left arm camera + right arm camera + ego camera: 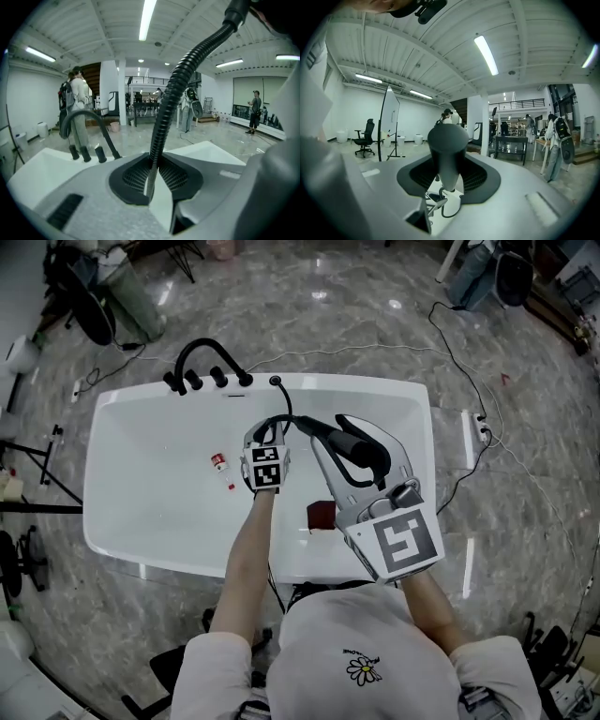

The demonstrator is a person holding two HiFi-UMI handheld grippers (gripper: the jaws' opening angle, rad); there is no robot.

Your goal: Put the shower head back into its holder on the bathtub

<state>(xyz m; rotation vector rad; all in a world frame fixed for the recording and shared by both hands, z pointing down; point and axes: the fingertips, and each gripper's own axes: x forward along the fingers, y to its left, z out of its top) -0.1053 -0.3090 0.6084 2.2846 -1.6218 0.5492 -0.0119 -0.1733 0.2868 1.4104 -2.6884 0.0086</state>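
The black shower head (354, 441) hangs over the white bathtub (122, 521), and my right gripper (349, 448) is shut on its handle (447, 149). Its ribbed black hose (284, 418) runs back to a small round black fitting (275, 381) on the far rim. My left gripper (266, 431) is just left of the shower head, over the tub's middle. In the left gripper view the hose (165, 115) rises from between the pads, which close on it (152, 174). The black faucet with its knobs (202, 360) stands on the far rim, left of the fitting.
A small red-capped bottle (218, 462) lies in the tub left of my left gripper. A dark red object (321, 515) sits near the tub's near rim. Cables (469, 399) trail over the marble floor at the right. People (77, 105) stand beyond the faucet.
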